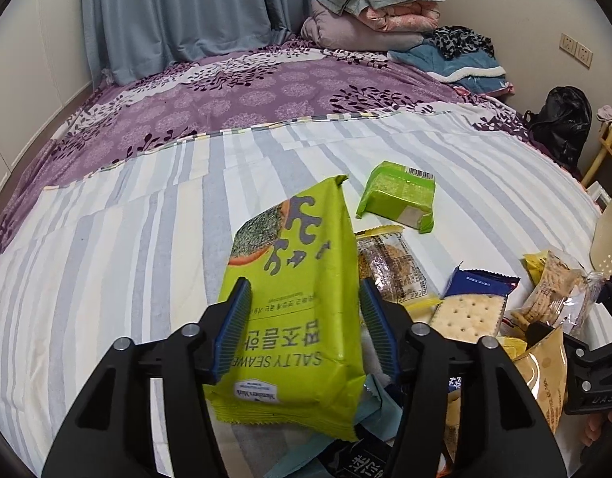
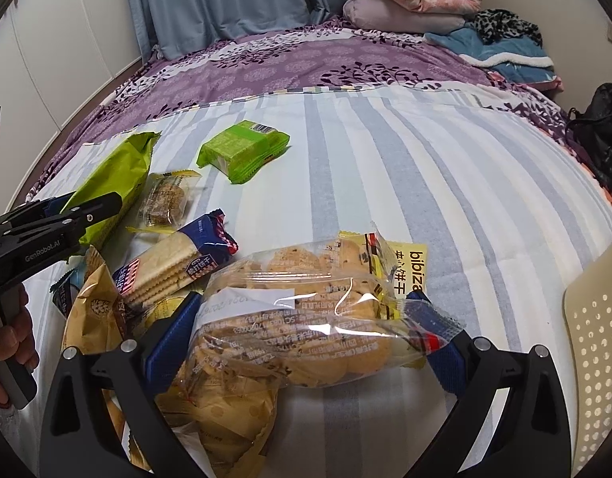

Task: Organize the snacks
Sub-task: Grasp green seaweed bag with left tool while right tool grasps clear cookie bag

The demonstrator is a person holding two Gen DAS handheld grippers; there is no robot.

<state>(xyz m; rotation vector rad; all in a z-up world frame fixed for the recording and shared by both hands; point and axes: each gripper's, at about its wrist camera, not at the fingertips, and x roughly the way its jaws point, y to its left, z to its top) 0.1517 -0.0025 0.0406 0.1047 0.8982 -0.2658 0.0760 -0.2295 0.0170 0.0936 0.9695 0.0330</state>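
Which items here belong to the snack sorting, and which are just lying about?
Job:
seaweed snack bag
small green packet
cracker pack
clear cookie bag
perforated basket

Lying about:
folded blankets
black backpack
curtain

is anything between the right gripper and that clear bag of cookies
No. The clear cookie bag already lies between the right gripper's blue pads, nothing in between. Whether the pads press it cannot be told.

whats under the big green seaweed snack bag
Under the seaweed bag, a pale blue packet corner and striped bedsheet show; the rest underneath is hidden.
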